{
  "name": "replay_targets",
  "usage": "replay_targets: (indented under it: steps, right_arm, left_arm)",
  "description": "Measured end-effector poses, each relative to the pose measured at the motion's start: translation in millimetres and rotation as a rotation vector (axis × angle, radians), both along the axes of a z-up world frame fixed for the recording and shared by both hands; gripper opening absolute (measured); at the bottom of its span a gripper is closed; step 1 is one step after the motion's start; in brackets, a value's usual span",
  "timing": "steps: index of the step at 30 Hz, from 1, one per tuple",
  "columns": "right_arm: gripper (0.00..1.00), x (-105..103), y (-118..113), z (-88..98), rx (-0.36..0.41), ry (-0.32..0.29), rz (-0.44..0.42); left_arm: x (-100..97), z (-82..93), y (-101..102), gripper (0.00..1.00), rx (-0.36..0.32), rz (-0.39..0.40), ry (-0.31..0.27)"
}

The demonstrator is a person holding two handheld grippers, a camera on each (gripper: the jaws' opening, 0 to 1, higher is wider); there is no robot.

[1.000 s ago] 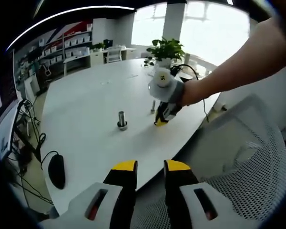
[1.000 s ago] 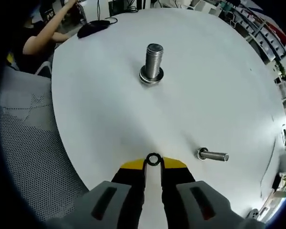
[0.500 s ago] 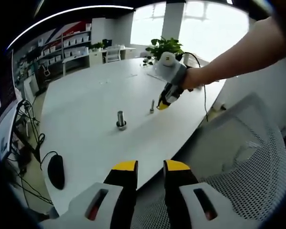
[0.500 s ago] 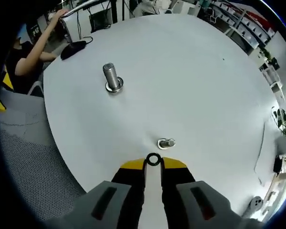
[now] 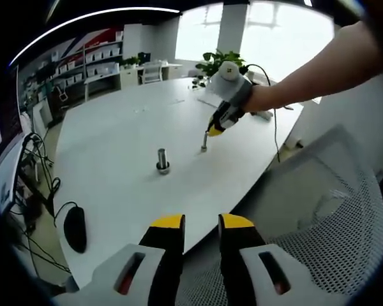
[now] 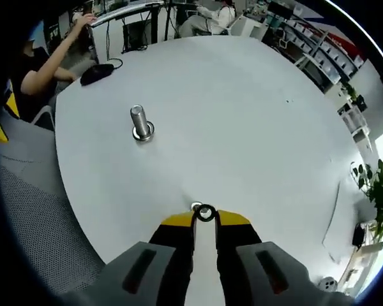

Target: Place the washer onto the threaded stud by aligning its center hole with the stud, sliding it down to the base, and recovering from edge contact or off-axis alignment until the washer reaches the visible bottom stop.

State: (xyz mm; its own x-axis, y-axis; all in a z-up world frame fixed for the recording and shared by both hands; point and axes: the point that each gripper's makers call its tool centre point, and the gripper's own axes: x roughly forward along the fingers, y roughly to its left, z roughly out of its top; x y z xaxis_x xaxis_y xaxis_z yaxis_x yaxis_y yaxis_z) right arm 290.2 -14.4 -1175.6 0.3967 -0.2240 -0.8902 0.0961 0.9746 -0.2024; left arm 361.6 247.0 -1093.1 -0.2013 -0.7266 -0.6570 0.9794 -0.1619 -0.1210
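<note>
The right tongs (image 6: 205,218) pinch a small dark washer (image 6: 205,213) at their tips, just above the top of a thin upright stud (image 5: 204,141) near the white surface's (image 6: 242,121) edge; the stud's long axis points almost straight at the camera. The left tongs (image 5: 201,222) hang slightly parted and empty, well back. A thicker bolt (image 6: 140,123) stands apart.

White table (image 6: 242,115), two studs (image 6: 140,122), mouse (image 5: 75,228)

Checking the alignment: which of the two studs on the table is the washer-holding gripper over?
The thinner stud, right beneath the right gripper and its washer. The thicker stud stands apart, nearer the mouse.
</note>
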Motion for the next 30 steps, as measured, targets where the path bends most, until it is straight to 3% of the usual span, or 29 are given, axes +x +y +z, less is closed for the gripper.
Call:
replay_targets:
  steps: [17, 30]
  right_arm:
    - [0.14, 2, 0, -14.0, 0.009, 0.055, 0.015]
    - [0.14, 2, -1, -40.5, 0.048, 0.107, 0.032]
  left_arm:
    - [0.9, -0.8, 0, 0.19, 0.002, 0.006, -0.002]
    - [1.2, -4.0, 1, 0.19, 0.018, 0.007, -0.004]
